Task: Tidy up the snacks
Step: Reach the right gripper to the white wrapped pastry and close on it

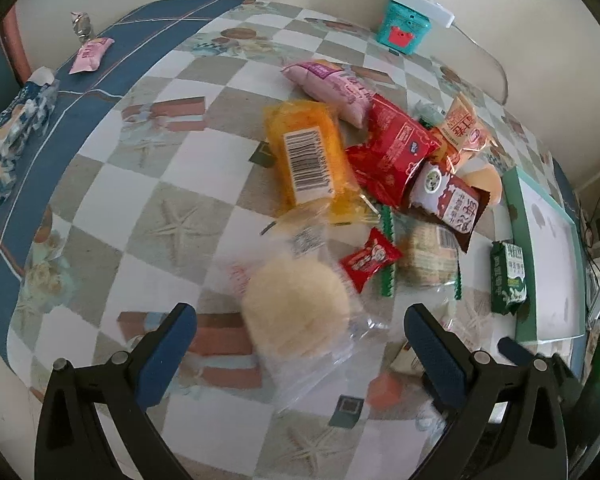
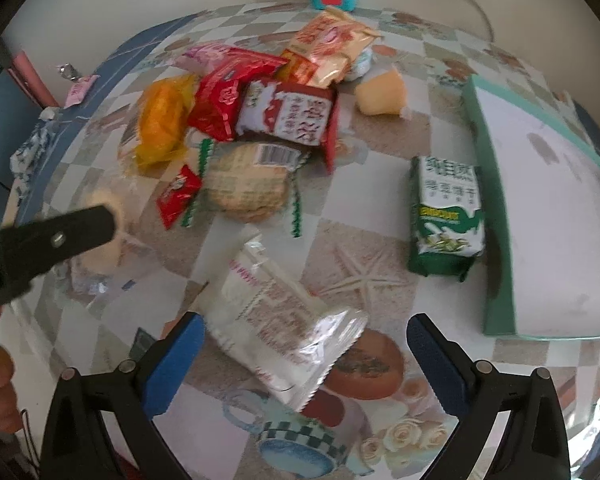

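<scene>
A heap of snack packets lies on the checked tablecloth. My left gripper [image 1: 300, 328] is open, its jaws on either side of a pale round cake in a clear wrapper [image 1: 296, 308]. My right gripper [image 2: 306, 340] is open around a white crinkled packet [image 2: 284, 316] lying on the table. The heap holds an orange packet [image 1: 308, 160], a red packet [image 1: 392, 148], a brown-and-white packet [image 1: 448, 196], a pink packet [image 1: 332, 84], a small red candy [image 1: 370, 258] and a round cracker pack [image 2: 246, 184]. A green biscuit pack [image 2: 446, 216] lies beside a teal-edged tray [image 2: 548, 216].
A teal tin [image 1: 404, 28] with a white power strip stands at the back wall. A small pink packet [image 1: 90, 54] and a blue-white wrapper [image 1: 20, 120] lie at the table's left edge. A yellow cake wedge [image 2: 382, 92] sits behind the heap. The left gripper's arm [image 2: 48, 236] shows in the right view.
</scene>
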`<state>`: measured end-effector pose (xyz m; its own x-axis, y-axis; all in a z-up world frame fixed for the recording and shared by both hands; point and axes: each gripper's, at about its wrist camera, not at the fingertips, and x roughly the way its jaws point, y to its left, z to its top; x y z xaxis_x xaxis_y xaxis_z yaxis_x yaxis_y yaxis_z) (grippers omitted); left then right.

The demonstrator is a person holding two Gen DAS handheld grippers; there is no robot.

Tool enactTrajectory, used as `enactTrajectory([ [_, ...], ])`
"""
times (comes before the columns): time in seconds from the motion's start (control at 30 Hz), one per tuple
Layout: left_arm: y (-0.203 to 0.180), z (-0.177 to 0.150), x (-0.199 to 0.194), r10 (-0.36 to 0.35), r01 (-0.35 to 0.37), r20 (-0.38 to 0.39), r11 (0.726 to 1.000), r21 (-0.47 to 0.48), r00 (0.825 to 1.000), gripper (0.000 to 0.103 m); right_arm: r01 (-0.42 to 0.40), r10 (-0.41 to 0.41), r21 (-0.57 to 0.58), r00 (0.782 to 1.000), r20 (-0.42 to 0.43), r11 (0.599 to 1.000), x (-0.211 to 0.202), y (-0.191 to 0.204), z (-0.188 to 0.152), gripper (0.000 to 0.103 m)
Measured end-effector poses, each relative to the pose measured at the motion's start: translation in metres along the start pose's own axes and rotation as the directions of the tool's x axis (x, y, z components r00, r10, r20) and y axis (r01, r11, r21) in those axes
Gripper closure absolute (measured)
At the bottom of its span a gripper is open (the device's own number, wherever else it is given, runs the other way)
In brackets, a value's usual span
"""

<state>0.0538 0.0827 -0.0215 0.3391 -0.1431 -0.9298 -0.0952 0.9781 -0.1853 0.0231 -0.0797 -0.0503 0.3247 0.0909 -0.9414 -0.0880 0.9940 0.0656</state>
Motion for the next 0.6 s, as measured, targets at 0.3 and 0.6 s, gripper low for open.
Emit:
enactTrajectory([
  [0.3,-0.004,0.003,0.012,0.033,-0.034,-0.018,0.999,-0.01,0.999,0.0,-0.016,0.013,-0.072,0.999,-0.04,0.997,0.009,0.026,-0.004,0.001],
  [0.6,0.003,0.0,0.01,0.06,-0.06,-0.012,0.998,-0.013,0.998,0.0,0.041,-0.044,-0.075,0.998,-0.036,0.996,0.026,0.033,-0.001,0.004],
])
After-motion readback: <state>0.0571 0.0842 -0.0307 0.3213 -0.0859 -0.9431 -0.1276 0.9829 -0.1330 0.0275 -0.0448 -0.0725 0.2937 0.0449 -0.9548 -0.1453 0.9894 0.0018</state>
